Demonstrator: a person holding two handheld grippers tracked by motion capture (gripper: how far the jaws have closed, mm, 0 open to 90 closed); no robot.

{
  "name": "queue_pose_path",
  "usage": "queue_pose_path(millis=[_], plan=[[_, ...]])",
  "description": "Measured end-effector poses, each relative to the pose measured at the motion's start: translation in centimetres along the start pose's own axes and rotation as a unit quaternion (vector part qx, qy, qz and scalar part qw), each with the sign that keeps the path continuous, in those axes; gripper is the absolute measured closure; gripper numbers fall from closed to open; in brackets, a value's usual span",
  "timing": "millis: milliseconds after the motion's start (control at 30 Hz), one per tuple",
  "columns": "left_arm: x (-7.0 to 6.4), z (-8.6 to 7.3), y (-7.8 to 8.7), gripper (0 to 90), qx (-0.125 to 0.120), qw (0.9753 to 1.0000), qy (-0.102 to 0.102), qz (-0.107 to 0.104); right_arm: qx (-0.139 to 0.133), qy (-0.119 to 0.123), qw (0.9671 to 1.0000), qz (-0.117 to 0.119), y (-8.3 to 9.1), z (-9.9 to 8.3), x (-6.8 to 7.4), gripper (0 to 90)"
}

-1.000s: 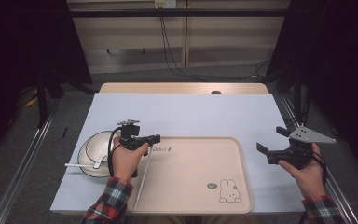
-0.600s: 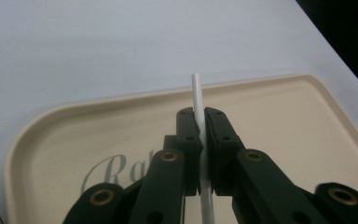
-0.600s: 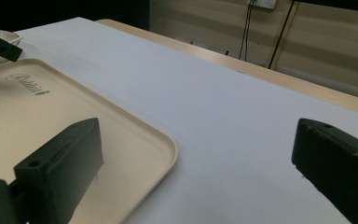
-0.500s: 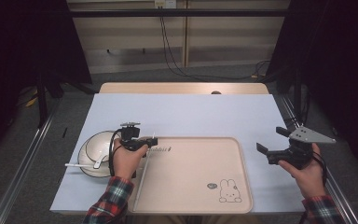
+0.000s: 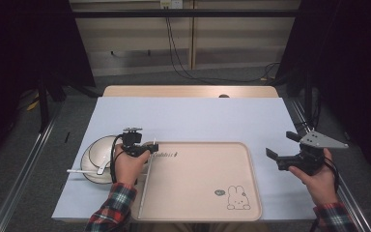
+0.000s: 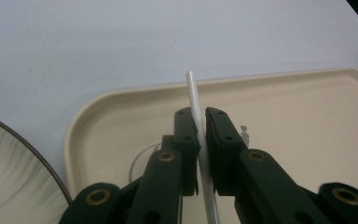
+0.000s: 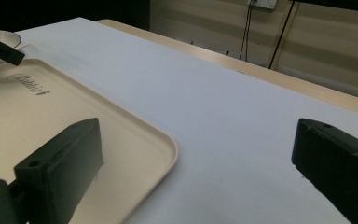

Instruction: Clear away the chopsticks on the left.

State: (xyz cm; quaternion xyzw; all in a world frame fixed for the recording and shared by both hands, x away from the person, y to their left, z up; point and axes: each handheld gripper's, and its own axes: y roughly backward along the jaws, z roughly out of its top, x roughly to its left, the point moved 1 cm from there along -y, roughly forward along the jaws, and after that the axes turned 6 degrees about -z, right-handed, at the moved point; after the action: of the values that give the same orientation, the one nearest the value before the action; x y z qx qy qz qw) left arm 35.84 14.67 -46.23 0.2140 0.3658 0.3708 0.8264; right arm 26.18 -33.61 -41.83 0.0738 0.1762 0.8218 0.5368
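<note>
My left gripper point(image 6: 200, 154) has the white chopstick point(image 6: 193, 100) clamped over the tray's point(image 5: 251, 193) left edge, not yet laid down; right gripper point(image 5: 284, 153) waits wide open, empty.

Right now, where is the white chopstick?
In the high view, the white chopstick is clamped in the left gripper, along the beige tray's left edge, right of the bowl.

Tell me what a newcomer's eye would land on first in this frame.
First, the left gripper, shut on a thin white stick that points over the near-left corner of the beige rabbit-print tray. Next, the white bowl with a white spoon just left of that tray. The right gripper hangs open beyond the tray's right edge, holding nothing.
</note>
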Motion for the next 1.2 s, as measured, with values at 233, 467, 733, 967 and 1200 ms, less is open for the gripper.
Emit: queue_pose_path(millis=[233, 467, 733, 967, 1200], plan=[[0.1, 0.0, 0.1, 82.3, 0.002, 0.9999, -0.006, 0.011, -0.001, 0.000, 1.0000, -0.001, 0.0, 0.0, 0.0, 1.4], [0.1, 0.1, 0.6, 80.1, 0.003, 0.9997, -0.014, 0.020, -0.001, 0.001, 1.0000, 0.002, 0.1, 0.0, 0.0, 1.4], [-0.2, 0.6, 1.3, 69.2, -0.010, 0.9995, -0.031, 0.002, 0.000, 0.001, 1.0000, 0.001, 0.0, 0.0, 0.0, 1.4], [-0.9, 1.1, 2.0, 54.6, -0.012, 0.9982, -0.055, -0.021, 0.000, 0.001, 1.0000, 0.002, 0.0, 0.0, 0.1, 1.5], [-1.3, 1.7, 2.6, 39.4, -0.016, 0.9947, -0.094, -0.038, -0.001, 0.005, 1.0000, 0.006, -0.1, 0.0, 0.0, 1.4]])
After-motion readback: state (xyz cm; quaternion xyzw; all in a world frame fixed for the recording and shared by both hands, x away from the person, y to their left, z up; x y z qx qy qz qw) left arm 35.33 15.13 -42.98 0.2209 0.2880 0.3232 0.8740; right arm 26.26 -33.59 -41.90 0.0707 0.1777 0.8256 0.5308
